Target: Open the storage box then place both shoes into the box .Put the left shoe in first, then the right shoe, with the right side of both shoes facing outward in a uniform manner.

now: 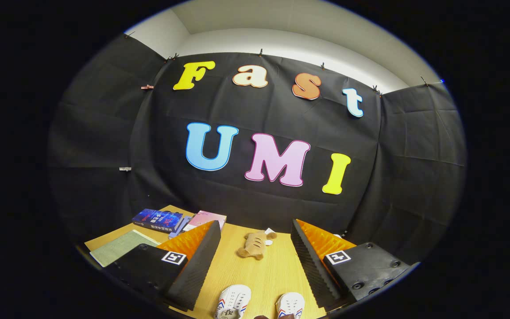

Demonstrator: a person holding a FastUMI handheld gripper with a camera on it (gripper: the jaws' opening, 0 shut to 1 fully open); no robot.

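Fingers [255, 230] spread wide over the wooden counter [277, 270], gripping nothing. Two white shoes, the left-hand shoe [233, 301] and the right-hand shoe [290, 305], sit side by side low between them. Just beyond the tips lies a plush toy [253, 246]; books [157, 219] rest off left.

Two white shoes [233, 301] [290, 305], one plush toy [253, 246], three books [157, 219] [206, 220] [120, 247].

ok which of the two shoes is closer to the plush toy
The shoe nearer the left finger; the plush toy lies just beyond it. The other shoe sits further right. The gripper is open.
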